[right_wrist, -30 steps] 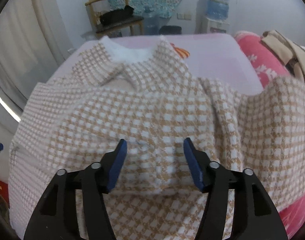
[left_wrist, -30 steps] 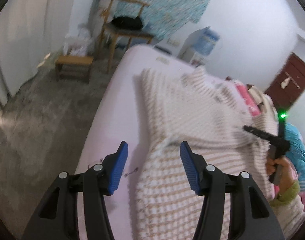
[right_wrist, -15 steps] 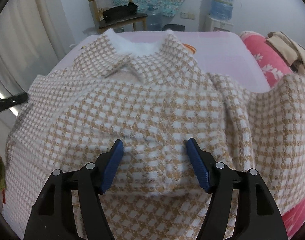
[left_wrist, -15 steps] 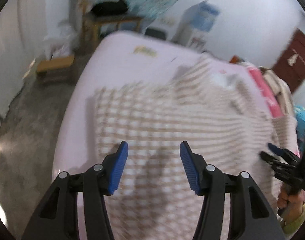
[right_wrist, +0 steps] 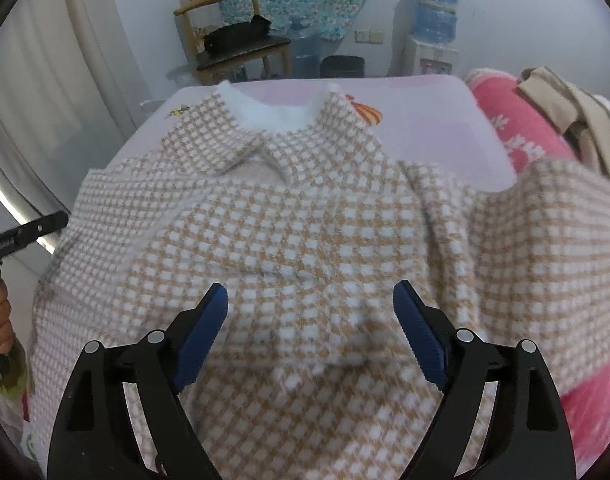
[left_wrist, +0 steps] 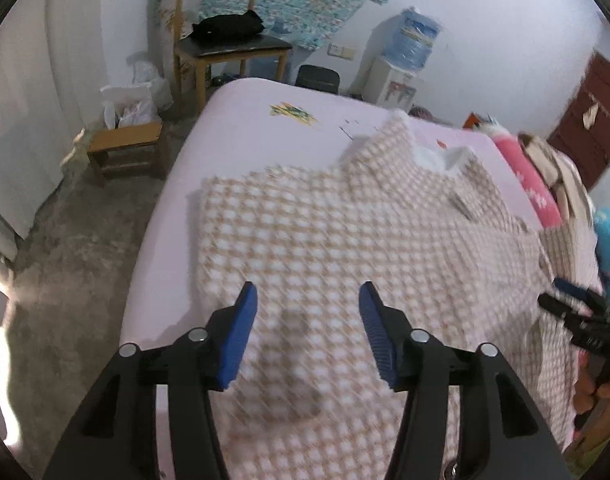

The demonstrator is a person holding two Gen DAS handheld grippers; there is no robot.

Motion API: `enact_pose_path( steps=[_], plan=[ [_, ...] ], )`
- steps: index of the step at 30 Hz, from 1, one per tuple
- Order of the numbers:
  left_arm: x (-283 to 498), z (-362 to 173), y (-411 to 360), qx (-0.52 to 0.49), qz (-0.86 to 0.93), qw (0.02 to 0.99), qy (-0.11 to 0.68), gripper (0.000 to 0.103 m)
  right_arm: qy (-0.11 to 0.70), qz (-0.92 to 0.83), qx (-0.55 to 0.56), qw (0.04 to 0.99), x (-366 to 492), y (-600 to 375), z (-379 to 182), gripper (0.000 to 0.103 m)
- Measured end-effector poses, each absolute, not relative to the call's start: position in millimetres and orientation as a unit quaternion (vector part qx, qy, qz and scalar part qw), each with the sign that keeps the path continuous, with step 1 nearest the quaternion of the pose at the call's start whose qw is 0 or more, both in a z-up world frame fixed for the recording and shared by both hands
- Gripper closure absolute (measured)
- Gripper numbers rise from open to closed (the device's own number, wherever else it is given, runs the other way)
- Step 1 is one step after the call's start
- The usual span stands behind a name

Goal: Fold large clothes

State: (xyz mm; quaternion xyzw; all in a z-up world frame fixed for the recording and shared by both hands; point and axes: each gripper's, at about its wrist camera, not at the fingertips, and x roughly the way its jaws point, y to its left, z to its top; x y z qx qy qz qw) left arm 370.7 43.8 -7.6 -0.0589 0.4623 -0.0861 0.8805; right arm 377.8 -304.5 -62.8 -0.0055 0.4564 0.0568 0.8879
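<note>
A tan-and-white checked garment point(right_wrist: 305, 240) lies spread across a pink bed point(left_wrist: 265, 120), with its white-lined collar point(right_wrist: 273, 116) at the far end, away from both tools. The right hand-held gripper point(right_wrist: 309, 336) hangs over the middle of the cloth, pointing steeply down; its blue pads point(right_wrist: 419, 340) stand wide apart and the jaws are opening, with a raised ridge of fabric lying below and between them but not pressed by either pad. The left hand-held gripper point(left_wrist: 308, 334) hovers over the near left part of the same garment, its jaws about half apart and holding nothing; the cloth under it is blurred. Beyond the left tool's left finger the bare bed edge and a grey floor point(left_wrist: 65, 260) show. To the right of the right tool, a sleeve or side panel point(right_wrist: 545, 248) drapes over a red-pink patterned bundle point(right_wrist: 521, 136). Far ahead stand a wooden chair point(right_wrist: 233, 44) and a water dispenser point(right_wrist: 435, 40) against the wall.
</note>
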Motion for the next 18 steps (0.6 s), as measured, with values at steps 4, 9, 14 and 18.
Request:
enact_pose_path(
  steps=[4, 9, 14, 18],
  plan=[
    [358.4, -15.1, 18.5, -0.021, -0.091, 0.880, 0.466, 0.045, 0.459, 0.047, -0.013, 0.887, 367.5, -301.0, -58.5, 0.021],
    [354.6, -37.1, 0.5, 0.015, -0.077, 0.873, 0.481, 0.042, 0.458, 0.047, -0.024, 0.888, 366.0, -289.7, -58.4, 0.021],
    [353.6, -49.2, -5.7, 0.037, -0.064, 0.875, 0.478, 0.041, 0.466, 0.047, -0.049, 0.882, 375.9, -275.0, -76.9, 0.021],
    [353.1, -49.3, -7.3, 0.033, -0.066, 0.875, 0.479, 0.041, 0.481, 0.035, -0.068, 0.873, 379.7, -272.4, -99.4, 0.020]
  ],
)
